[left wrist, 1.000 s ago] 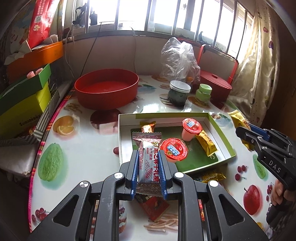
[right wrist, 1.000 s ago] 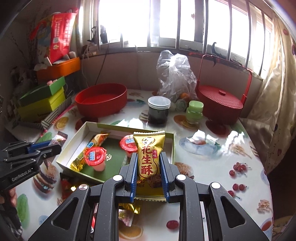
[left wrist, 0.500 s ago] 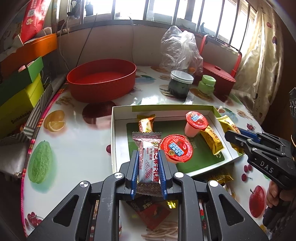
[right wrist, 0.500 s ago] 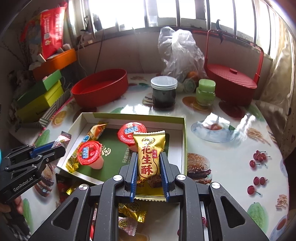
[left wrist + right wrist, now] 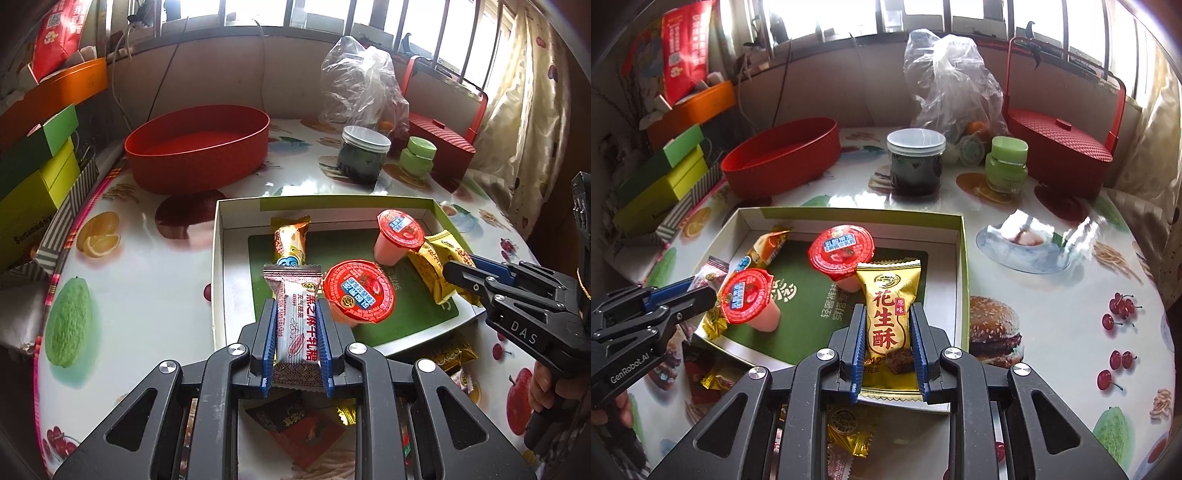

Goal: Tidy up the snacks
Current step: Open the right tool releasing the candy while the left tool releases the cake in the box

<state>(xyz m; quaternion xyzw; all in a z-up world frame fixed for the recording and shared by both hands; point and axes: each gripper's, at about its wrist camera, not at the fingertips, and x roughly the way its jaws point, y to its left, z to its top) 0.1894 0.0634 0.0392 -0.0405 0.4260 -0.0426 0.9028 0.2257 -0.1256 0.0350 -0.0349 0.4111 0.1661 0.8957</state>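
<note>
Left gripper (image 5: 295, 328) clamped tight on a white-and-red candy bar (image 5: 295, 314), jaws nearly closed, bar sticking out over the near left part of the open box (image 5: 218, 258). Right gripper (image 5: 888, 332) also pinched on a gold peanut candy packet (image 5: 888, 295), held above the box's near right side. Inside the box: two red-lidded jelly cups (image 5: 357, 290) (image 5: 400, 230), an orange wrapped bar (image 5: 291, 240) at the back left, a gold packet (image 5: 432, 269) on the right. More loose wrapped snacks (image 5: 306, 432) lie on the table (image 5: 147, 314) under the grippers. Red bowl (image 5: 197, 147), dark jar (image 5: 364, 153), small green jar (image 5: 419, 155) and red basket (image 5: 1063, 144) stand behind the box.
</note>
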